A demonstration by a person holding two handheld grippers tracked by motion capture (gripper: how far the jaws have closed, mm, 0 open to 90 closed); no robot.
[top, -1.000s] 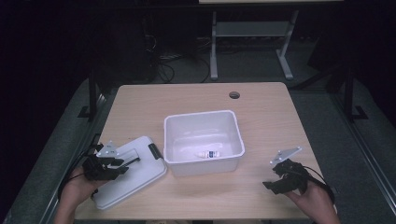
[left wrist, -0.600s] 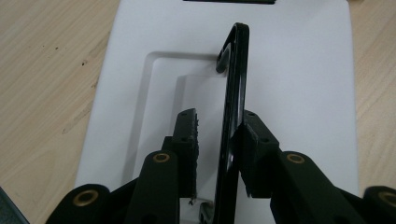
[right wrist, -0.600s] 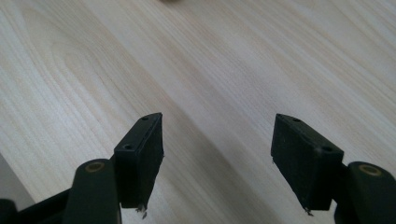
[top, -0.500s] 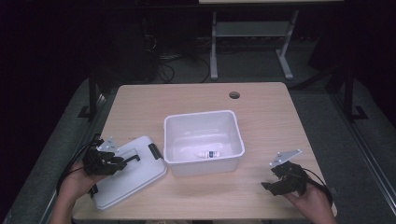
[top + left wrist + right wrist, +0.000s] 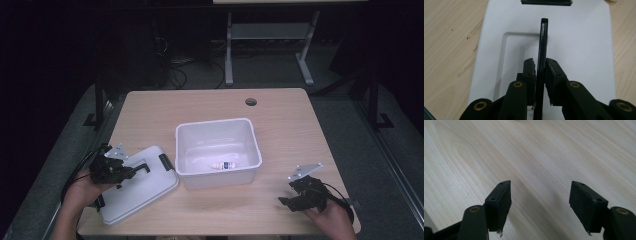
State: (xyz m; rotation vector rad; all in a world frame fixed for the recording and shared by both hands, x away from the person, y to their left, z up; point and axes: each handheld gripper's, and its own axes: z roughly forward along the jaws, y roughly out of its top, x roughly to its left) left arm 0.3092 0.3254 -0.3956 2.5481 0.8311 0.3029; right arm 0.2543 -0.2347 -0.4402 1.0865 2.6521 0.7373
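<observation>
A white lid [image 5: 145, 187] [image 5: 579, 50] lies flat on the table's left front, beside a white bin [image 5: 252, 150]. My left gripper [image 5: 131, 171] [image 5: 540, 62] reaches over it. Its jaws have just been closing, and the pads now press on the lid's thin black handle [image 5: 544, 37], which stands upright between them. A black latch [image 5: 165, 161] [image 5: 546, 2] sits at the lid's far end. A small white bottle [image 5: 222, 164] lies inside the bin. My right gripper [image 5: 287, 202] [image 5: 540, 195] hovers open over bare wood at the right front, with nothing between its fingers.
The wooden table [image 5: 200, 105] has a round cable hole [image 5: 251, 102] near its back edge. Dark floor, cables and a metal stand lie beyond it. The right gripper's cable trails toward the table's front right corner.
The left gripper's jaws have narrowed onto the lid's handle, and that hand has shifted only slightly. The right gripper has stayed where it was, still open.
</observation>
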